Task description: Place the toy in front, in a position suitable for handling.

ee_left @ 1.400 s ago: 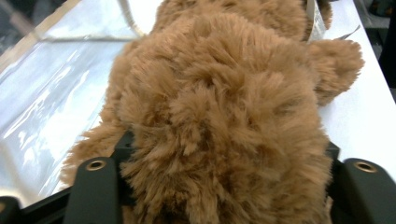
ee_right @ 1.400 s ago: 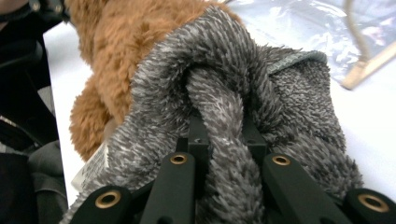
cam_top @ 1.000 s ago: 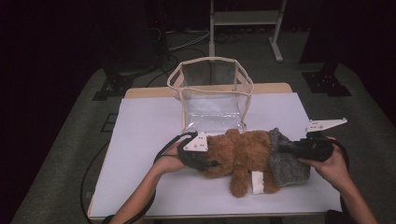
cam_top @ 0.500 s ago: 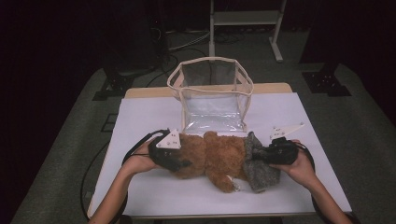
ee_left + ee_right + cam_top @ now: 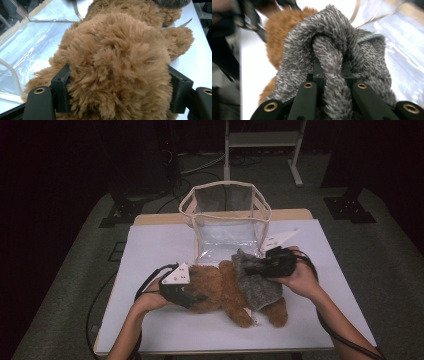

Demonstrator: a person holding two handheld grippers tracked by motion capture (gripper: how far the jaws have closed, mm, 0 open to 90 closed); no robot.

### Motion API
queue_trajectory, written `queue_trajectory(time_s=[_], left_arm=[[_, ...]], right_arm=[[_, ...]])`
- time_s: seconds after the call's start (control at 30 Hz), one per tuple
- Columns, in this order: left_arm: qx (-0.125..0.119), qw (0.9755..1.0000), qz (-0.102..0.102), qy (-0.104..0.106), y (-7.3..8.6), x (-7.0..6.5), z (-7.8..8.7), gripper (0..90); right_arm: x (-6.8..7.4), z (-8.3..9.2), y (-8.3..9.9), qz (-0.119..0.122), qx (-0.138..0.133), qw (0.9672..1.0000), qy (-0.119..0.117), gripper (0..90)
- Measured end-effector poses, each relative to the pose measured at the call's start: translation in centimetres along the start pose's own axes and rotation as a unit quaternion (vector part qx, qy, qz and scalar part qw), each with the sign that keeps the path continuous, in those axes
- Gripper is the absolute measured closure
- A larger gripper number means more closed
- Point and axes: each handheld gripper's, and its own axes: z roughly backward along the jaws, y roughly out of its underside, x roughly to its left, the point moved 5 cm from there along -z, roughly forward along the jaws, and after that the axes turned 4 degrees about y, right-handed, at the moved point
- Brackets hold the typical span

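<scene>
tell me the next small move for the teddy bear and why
Probably lift the teddy bear toward the clear bag: the left gripper has its head between the jaws, the right gripper pinches its grey fabric, and the bag's opening lies just behind.

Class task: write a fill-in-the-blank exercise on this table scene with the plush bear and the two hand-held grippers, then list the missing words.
1. The right gripper is shut on the bear's ______ knitted garment.
2. The fur of the teddy bear is ______.
3. The left gripper has its jaws on either side of the bear's ______.
4. Behind the bear stands a see-through ______ with a beige rim.

Missing words: grey; brown; head; bag
</scene>
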Motion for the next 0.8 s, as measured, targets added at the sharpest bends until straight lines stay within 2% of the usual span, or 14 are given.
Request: queue_trajectory(time_s=[0.03,0.1,0.17,0.23,0.33,0.4,0.5,0.57,0.6,0.67,0.77,0.8], left_arm=[[0.0,1.0,0.001,-0.001,0.1,0.0,0.1,23.0],[-0.017,0.9997,0.018,0.0,0.3,0.2,0.7,19.1],[-0.031,0.9993,0.022,0.005,0.4,0.3,1.2,18.7],[-0.037,0.9989,0.027,0.013,0.6,0.5,1.5,20.1],[-0.036,0.9988,0.028,0.019,0.8,0.5,1.4,28.7],[-0.041,0.9984,0.033,0.021,0.9,0.5,1.0,31.0],[-0.038,0.9988,0.026,0.017,0.7,0.3,0.9,31.6],[-0.031,0.9992,0.021,0.014,0.8,0.2,1.2,30.4],[-0.03,0.9993,0.021,0.011,0.8,0.3,1.3,28.6],[-0.035,0.9991,0.022,0.005,0.8,0.4,1.8,24.5],[-0.027,0.9994,0.022,0.006,0.8,0.5,2.0,24.8],[-0.029,0.9992,0.025,0.011,0.9,0.5,2.1,27.4]], right_arm=[[0.0,-1.3,0.2,0.007,0.022,0.9997,0.004,79.6],[-0.3,-2.3,0.9,0.001,0.03,0.9996,0.001,79.8],[-0.6,-1.7,1.9,-0.012,0.019,0.9997,-0.01,79.9],[-0.7,-0.9,2.5,-0.018,0.02,0.9996,-0.011,79.9],[-0.5,0.1,2.0,-0.016,0.028,0.9995,-0.004,79.9],[0.3,-0.1,0.5,0.003,0.035,0.9994,0.002,79.9],[1.4,-1.7,-1.4,0.038,0.036,0.9986,-0.009,79.9],[2.1,-3.2,-1.9,0.058,0.049,0.9971,-0.007,79.8],[2.1,-3.5,-1.8,0.06,0.053,0.9967,-0.007,79.8],[1.7,-3.5,-1.2,0.052,0.051,0.9973,-0.011,79.9],[0.5,-2.3,0.1,0.034,0.055,0.9979,0.002,79.9],[0.3,-2.0,0.3,0.031,0.056,0.9979,0.005,79.9]])
